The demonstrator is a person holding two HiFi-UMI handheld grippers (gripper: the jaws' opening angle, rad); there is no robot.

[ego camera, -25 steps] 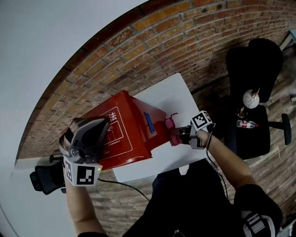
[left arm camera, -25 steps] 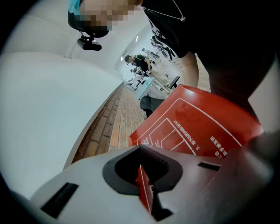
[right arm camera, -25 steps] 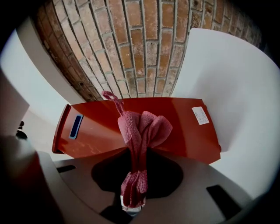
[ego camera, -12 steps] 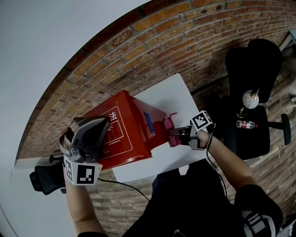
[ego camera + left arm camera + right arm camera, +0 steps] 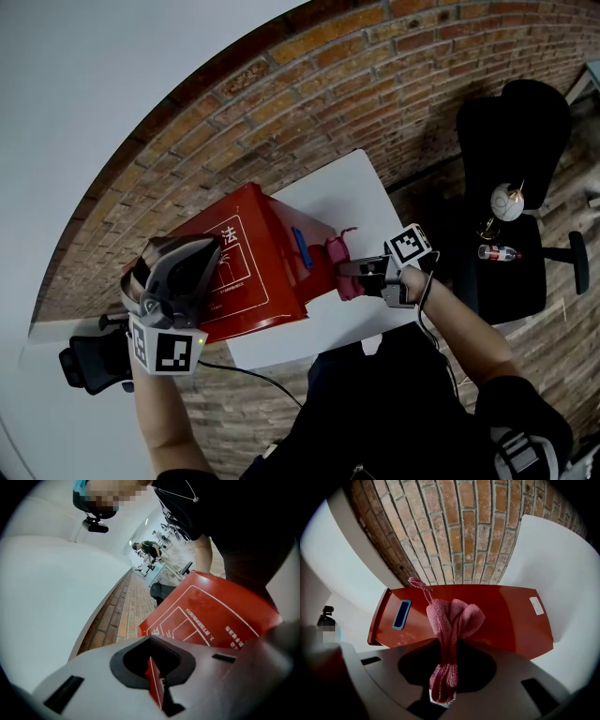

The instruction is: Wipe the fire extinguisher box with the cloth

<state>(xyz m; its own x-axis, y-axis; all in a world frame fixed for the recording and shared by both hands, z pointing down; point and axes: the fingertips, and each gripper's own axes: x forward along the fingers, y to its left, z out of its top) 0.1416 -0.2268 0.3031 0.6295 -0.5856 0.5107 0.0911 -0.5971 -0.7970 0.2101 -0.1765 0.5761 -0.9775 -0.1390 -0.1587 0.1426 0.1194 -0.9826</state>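
Observation:
The red fire extinguisher box [image 5: 253,272] lies tilted on a white table [image 5: 361,183], with a blue handle [image 5: 302,248] on its side. My left gripper [image 5: 192,258] sits at the box's left end. In the left gripper view it [image 5: 154,686] is shut on a thin red edge of the box [image 5: 215,616]. My right gripper [image 5: 353,271] holds a pink cloth [image 5: 337,261] against the box's right side. In the right gripper view the bunched cloth [image 5: 452,620] is pinched between the jaws [image 5: 443,686] and touches the red panel [image 5: 506,616].
A brick floor surrounds the table, with a white wall at left. A black office chair [image 5: 511,141] stands at right with a bottle [image 5: 497,251] and a round white object [image 5: 509,200] on its seat. A black object [image 5: 89,361] lies at lower left.
My right gripper and the cloth have slid a little up along the box's side. The left gripper and the box have stayed put.

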